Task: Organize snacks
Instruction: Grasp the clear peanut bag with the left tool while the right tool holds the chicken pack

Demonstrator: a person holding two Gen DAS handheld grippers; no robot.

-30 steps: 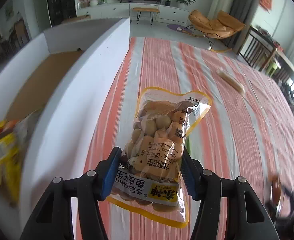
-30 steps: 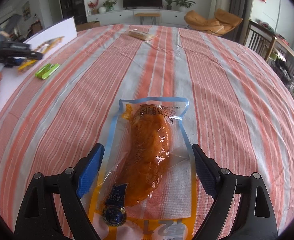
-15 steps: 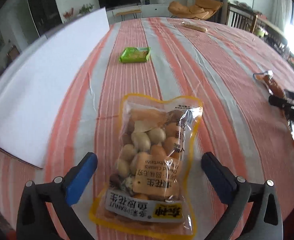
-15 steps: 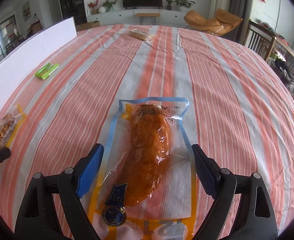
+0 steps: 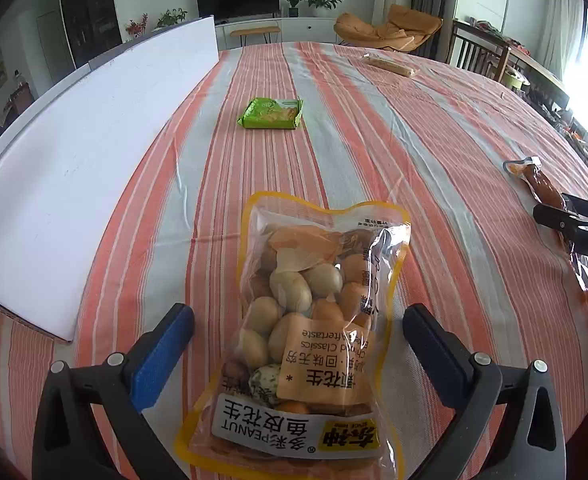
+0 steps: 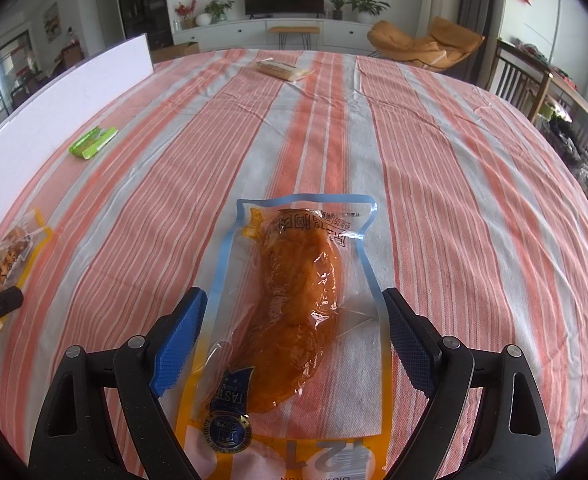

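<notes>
Straddling the peanut bag (image 5: 305,320) flat on the near table (image 5: 433,140), left tool (image 5: 294,344) has just been opening, pads clear; right tool (image 6: 290,336) spread around the meat pouch (image 6: 294,300). Risk: slick film slipping when pinched.

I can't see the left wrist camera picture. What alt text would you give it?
A yellow-edged peanut bag lies on a striped tablecloth between the wide-open blue pads of the left gripper, untouched. Beyond lie a green snack packet, a white box at left, and the right gripper at the right edge.
</notes>
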